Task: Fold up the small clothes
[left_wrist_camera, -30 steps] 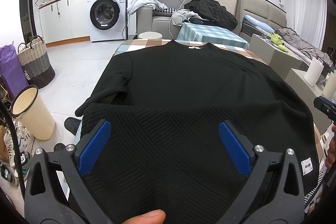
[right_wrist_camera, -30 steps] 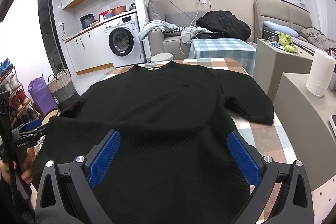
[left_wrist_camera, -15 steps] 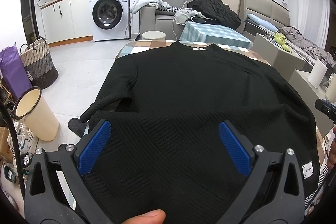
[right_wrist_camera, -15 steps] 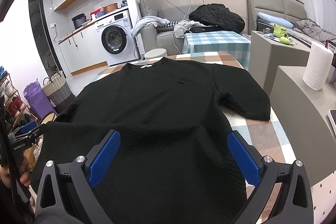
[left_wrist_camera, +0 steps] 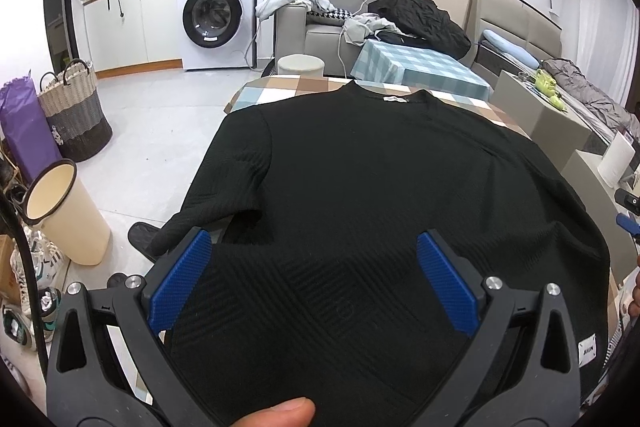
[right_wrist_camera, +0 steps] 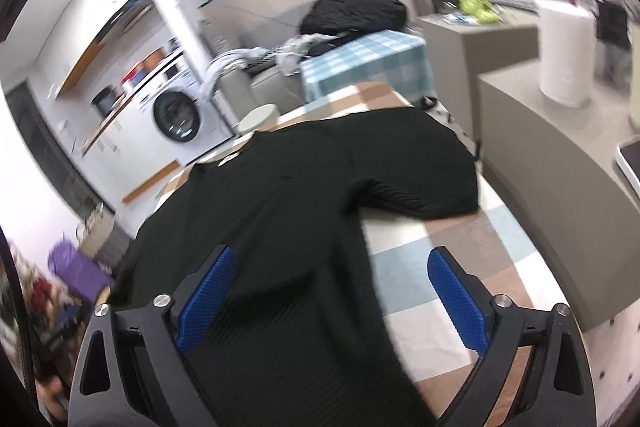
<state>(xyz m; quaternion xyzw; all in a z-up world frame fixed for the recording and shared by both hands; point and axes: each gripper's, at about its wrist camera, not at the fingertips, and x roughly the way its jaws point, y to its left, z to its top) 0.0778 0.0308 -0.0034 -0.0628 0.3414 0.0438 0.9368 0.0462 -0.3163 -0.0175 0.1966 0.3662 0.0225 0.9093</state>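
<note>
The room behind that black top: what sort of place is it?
Most likely someone's small flat, lived in. A washing machine stands under a kitchen counter, a sofa is heaped with clothes, and a woven laundry basket sits on the floor.

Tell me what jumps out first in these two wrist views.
A black sweater spread over the checked table fills both views, neckline at the far end. The left gripper and right gripper hang open over its near hem, blue pads wide apart. Behind, a white washing machine stands against the wall, left of centre.
</note>
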